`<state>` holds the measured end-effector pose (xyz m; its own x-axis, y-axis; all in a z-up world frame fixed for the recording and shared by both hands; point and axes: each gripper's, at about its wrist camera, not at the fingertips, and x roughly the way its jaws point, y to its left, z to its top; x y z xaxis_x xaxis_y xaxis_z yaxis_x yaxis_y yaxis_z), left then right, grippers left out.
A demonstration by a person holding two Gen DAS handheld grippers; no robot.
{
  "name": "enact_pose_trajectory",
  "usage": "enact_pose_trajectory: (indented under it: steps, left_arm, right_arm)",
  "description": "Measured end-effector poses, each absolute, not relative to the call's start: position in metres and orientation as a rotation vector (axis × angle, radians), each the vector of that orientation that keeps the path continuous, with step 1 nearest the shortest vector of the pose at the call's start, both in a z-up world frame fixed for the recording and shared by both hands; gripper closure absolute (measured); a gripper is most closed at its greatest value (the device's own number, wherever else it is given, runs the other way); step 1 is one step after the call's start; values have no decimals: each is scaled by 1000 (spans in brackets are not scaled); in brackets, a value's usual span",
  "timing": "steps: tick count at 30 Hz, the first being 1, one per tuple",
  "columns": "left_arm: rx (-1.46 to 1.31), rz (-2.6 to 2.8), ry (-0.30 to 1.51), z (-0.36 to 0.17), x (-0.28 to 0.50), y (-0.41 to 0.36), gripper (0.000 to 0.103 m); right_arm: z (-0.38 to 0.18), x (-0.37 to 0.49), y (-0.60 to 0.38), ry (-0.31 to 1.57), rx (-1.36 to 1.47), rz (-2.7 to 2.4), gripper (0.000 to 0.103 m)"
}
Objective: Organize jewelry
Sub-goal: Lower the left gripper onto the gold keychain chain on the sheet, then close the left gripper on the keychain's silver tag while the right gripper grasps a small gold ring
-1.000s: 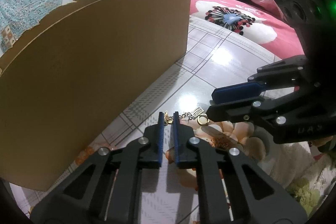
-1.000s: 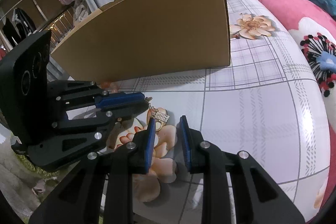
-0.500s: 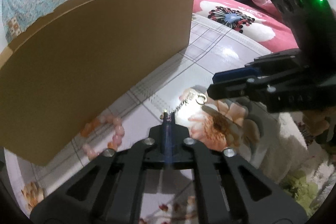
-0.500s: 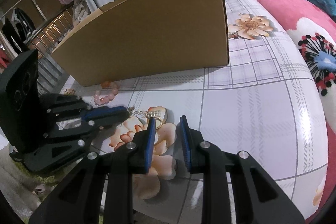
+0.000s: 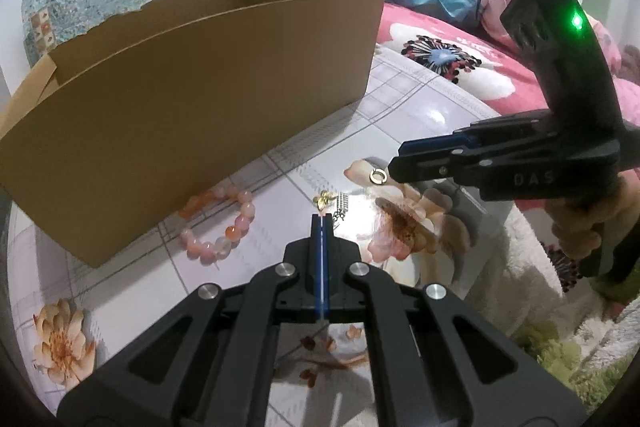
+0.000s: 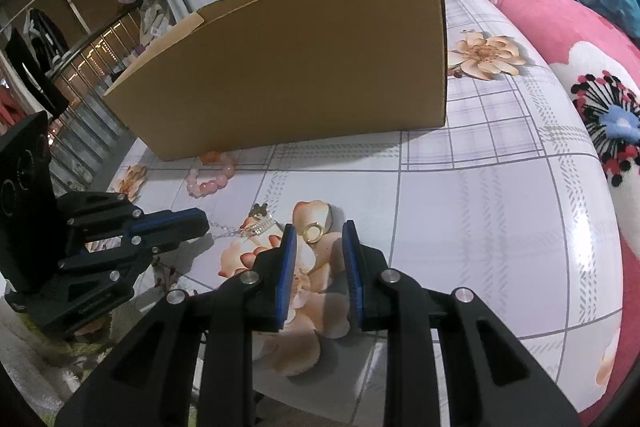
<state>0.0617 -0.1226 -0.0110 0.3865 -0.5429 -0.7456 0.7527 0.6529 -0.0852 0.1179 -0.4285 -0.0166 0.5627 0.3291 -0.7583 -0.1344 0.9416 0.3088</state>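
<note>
Surface: a glossy tablecloth [image 6: 480, 227] with a grey check and printed peach flowers carried every item listed.
Cardboard box [image 5: 192, 99]: brown, open-topped, with a ragged upper edge; it stood at the back of the cloth behind the jewelry.
Bead bracelet [image 5: 224, 227]: pink and orange round beads in a loop; it lay against the foot of the box, partly under the box's near edge in the left wrist view.
Chain [image 6: 240, 227]: thin and silver-coloured, with a small gold charm and a pale barred pendant; it lay on the cloth and ran from the left gripper's tips toward the ring.
Gold ring [image 6: 313, 231]: it lay flat on a printed flower, just ahead of the right gripper's fingertips and in line with the gap between them, touching neither.
Left gripper [image 5: 321, 223]: jaws fully closed, blue pads pressed together; the chain's end met the tips, but whether it was pinched could not be told.
Right gripper [image 6: 318, 239]: jaws partly open with nothing between the pads; it pointed down at the ring.
Person's hand [image 5: 588, 215]: it was wrapped round the right gripper's handle.
Background: a pink flowered bedspread [image 6: 540, 23] lay beyond the cloth.
</note>
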Motion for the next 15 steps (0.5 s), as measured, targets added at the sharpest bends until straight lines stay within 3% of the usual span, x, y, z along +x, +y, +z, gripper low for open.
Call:
enact_pose_trajectory:
  steps: [11,13,15]
  left_arm:
    - [359,-737,878,-19,53,-88,103]
    - [344,-742,880,-18,53,-85,98]
    - [330,-751,864,-15,52,-85,82]
  right_arm:
    - [-18,118,-423,949,210,289,79]
    - [-17,118,-422,946,208,292,79]
    - [-16,118,-421,944,208,294,79]
